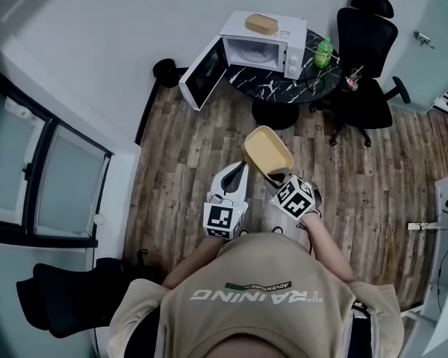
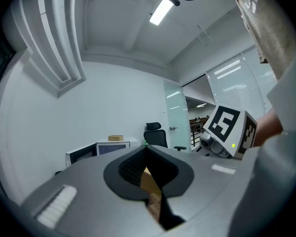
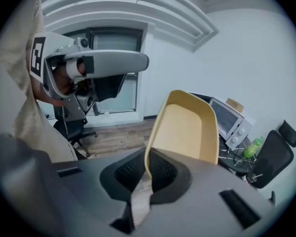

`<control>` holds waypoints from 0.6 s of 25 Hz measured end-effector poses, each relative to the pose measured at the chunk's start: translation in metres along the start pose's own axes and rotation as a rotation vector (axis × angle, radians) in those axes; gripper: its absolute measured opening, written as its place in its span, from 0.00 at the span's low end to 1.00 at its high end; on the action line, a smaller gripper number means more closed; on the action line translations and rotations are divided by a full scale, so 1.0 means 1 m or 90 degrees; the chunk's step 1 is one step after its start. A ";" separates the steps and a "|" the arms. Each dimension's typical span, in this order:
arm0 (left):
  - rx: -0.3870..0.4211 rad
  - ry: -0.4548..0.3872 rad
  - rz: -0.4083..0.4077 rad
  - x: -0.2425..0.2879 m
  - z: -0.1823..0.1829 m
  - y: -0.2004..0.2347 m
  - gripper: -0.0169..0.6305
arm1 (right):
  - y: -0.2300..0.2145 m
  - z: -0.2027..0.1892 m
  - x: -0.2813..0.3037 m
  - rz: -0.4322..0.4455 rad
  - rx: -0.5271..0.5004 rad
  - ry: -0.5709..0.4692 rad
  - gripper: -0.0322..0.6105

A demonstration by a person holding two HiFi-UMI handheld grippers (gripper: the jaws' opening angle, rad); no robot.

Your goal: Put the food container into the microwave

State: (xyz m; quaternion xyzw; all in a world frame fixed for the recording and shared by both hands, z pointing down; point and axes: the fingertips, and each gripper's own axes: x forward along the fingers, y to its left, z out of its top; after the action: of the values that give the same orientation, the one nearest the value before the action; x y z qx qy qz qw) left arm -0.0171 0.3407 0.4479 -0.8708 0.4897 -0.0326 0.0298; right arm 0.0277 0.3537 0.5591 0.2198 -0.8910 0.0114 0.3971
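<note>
The empty yellow food container [image 1: 267,153] hangs tilted over the wood floor, well short of the table. My right gripper [image 1: 273,178] is shut on its near rim; in the right gripper view the rim [image 3: 153,147] sits pinched between the black pads, and the container [image 3: 187,127] rises ahead of them. The white microwave [image 1: 263,48] stands on the round black marble table [image 1: 284,84] with its door [image 1: 203,73] swung open to the left. My left gripper [image 1: 243,167] hovers just left of the container, jaws together and holding nothing.
A tan block [image 1: 261,24] lies on top of the microwave. A green bottle [image 1: 323,53] stands on the table beside it. A black office chair [image 1: 366,58] sits right of the table. Glass partitions [image 1: 45,177] line the left.
</note>
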 end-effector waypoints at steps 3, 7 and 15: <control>-0.005 0.008 -0.007 -0.001 -0.006 0.005 0.04 | 0.000 0.000 0.004 -0.003 0.009 0.006 0.07; -0.001 0.014 -0.026 0.000 -0.011 0.011 0.04 | -0.002 -0.002 0.013 -0.010 0.021 0.024 0.07; -0.037 0.047 -0.043 -0.001 -0.049 0.034 0.04 | 0.003 -0.025 0.034 -0.024 0.077 0.065 0.07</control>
State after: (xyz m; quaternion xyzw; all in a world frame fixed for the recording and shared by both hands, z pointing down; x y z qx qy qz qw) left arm -0.0511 0.3233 0.4935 -0.8854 0.4618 -0.0516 -0.0143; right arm 0.0244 0.3480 0.6006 0.2589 -0.8630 0.0691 0.4283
